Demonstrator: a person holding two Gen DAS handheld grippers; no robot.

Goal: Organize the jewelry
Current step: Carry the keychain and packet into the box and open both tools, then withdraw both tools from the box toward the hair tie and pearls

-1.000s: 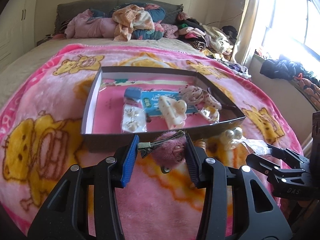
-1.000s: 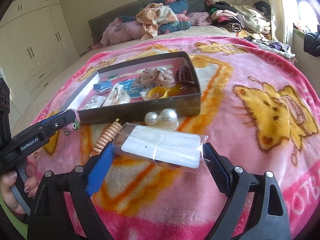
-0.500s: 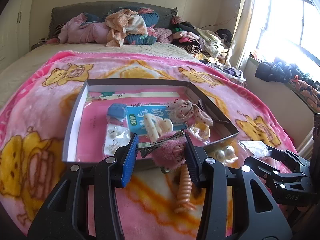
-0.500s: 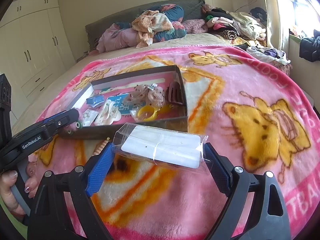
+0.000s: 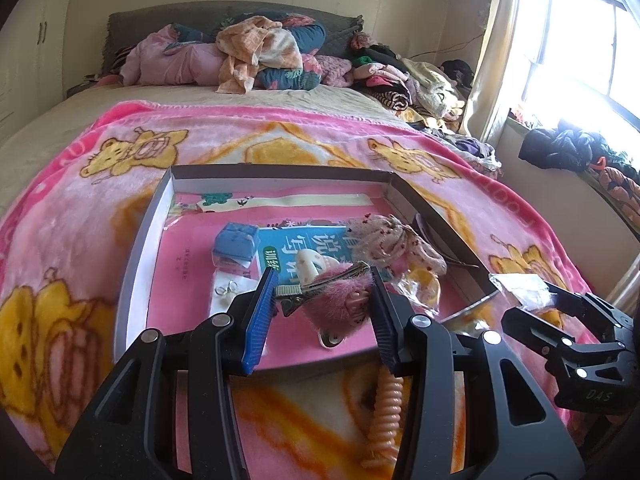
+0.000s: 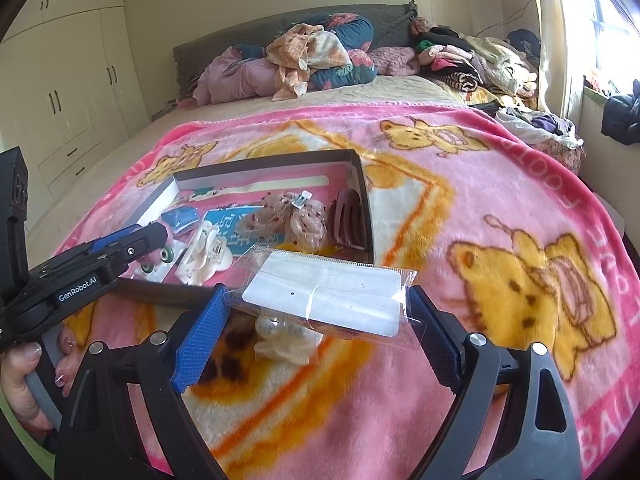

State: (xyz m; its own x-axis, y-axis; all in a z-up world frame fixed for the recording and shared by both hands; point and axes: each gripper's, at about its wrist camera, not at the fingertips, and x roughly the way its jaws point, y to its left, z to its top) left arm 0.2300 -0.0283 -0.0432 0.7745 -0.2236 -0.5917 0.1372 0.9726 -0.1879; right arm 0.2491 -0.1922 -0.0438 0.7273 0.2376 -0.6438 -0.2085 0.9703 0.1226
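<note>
left claw (image 5: 323, 304): clamped on a fluffy pink hair clip (image 5: 334, 298), held above the near part of the shallow cardboard box (image 5: 132, 256) (the clip's metal beak pokes out towards the blue pad).
right claw (image 6: 316, 316): closed on a clear plastic packet with a white card (image 6: 326, 296), held over the box's near right corner.
box: sits in the middle of the pink bear blanket (image 6: 480, 208) on the bed; inside are a cream claw clip (image 6: 204, 252), a dotted scrunchie (image 6: 286, 220), a dark pink claw clip (image 6: 346, 218) against the right wall, a small blue box (image 5: 235, 240), and a blue printed card (image 5: 298, 250).
outside the box: a peach spiral hair tie (image 5: 386, 412) on the blanket by the near wall, and something pearly and pale under the packet (I cannot make out what).
risk, clip: in my judgement the fur gives a soft hold, so the clip could twist or slip out early and land on the box's near wall or outside it.
risk, packet: the slick film bows between the pads; a squeeze could crumple it, and a loose release near the corner could leave it on the rim.
risk, claws: they work near each other over the same box, so a careless drop might end in a bump.
writing: "GenRobot.AI" on the left tool (image 6: 78, 292); "DAS" on the right tool (image 5: 598, 396); large Chinese characters on the blue card (not legible enough to read); partial letters "BAL" on the blanket's edge.
</note>
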